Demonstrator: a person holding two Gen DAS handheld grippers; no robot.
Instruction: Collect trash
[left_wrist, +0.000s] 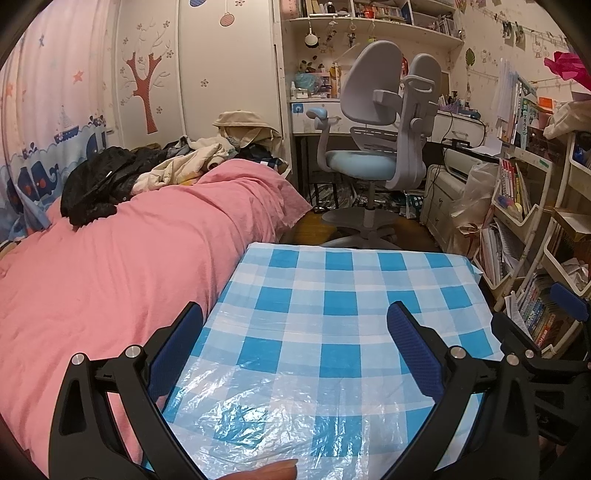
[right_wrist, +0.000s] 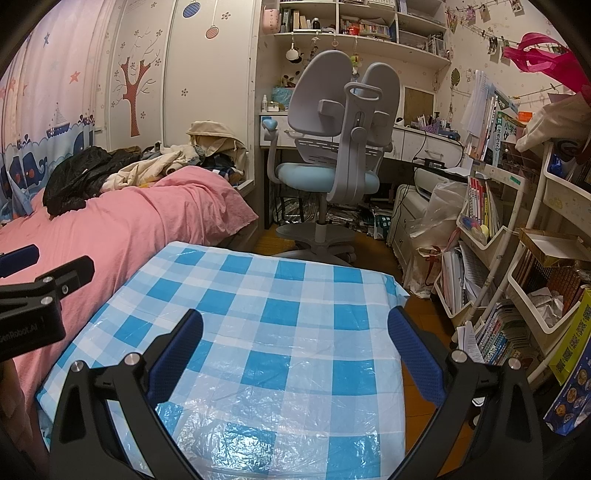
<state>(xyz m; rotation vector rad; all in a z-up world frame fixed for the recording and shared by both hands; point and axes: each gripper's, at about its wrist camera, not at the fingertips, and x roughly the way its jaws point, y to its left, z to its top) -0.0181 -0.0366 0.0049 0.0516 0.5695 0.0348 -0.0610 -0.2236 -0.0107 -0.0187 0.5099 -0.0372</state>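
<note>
Nearest our lenses lies a sheet of thin clear plastic (left_wrist: 295, 417), crinkled and glossy, spread over the near end of a blue-and-white checked tablecloth (left_wrist: 343, 295). It sits at 6 o'clock in both views, between the fingers of each tool. We judge it the likeliest trash here, though we cannot tell whether it is a loose bag or part of the cover.

Our left gripper (left_wrist: 295, 354) stands with its jaws wide apart, holding nothing. Our right gripper (right_wrist: 295, 354) is likewise spread and empty. In the right wrist view the left tool's black body shows at 9 o'clock, over the pink bedspread (right_wrist: 122, 229).

As for handling, we expect the film to be very light, limp and slippery, apt to slide along the cloth instead of lifting. We would pinch a raised wrinkle or a free edge, not press on the flat middle, and close fully, since it has almost no thickness.

Legible writing is scarce. The left tool's body reads "GenRobot.AI", partly cut off. Book covers (right_wrist: 506, 129) at 2 o'clock carry Chinese characters, including "小学", the rest too small to read. A grey chair (right_wrist: 332, 147) stands at 12 o'clock, well apart from the table, and a clear bag (right_wrist: 439, 210) slumps on the floor at 3 o'clock.
</note>
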